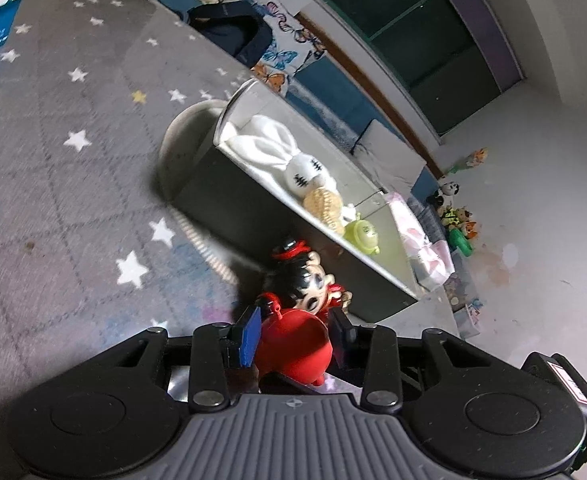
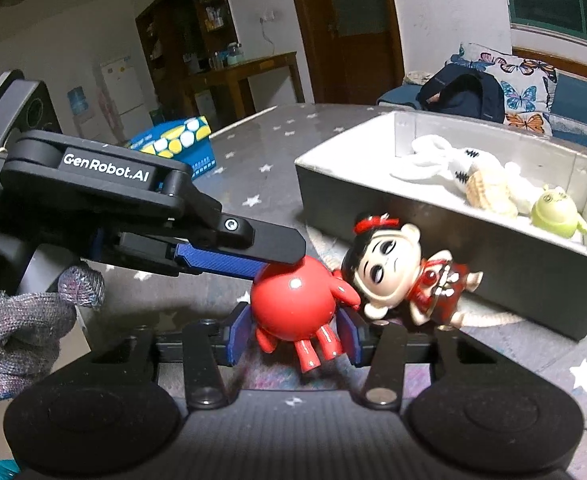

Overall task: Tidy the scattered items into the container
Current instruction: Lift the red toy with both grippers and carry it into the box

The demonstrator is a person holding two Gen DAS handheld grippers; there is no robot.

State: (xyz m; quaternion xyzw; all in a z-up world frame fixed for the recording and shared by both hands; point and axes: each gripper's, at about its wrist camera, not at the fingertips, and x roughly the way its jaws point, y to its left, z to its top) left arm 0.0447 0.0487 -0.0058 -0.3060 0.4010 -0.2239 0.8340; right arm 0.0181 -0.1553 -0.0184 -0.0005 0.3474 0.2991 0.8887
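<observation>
1. Right wrist view: your right gripper [image 2: 293, 334] has its blue pads either side of the red round toy [image 2: 291, 304], looks pinched on it.
2. Your left gripper [image 2: 249, 258] clamps that same toy from above, so both hands are on it.
3. The toy's glossy hard plastic, ball-shaped with stubby legs pointing back at you.
4. The big-headed doll [image 2: 393, 272] lies touching it, long axis toward the container [image 2: 473, 248], which sits just beyond to the right.
</observation>
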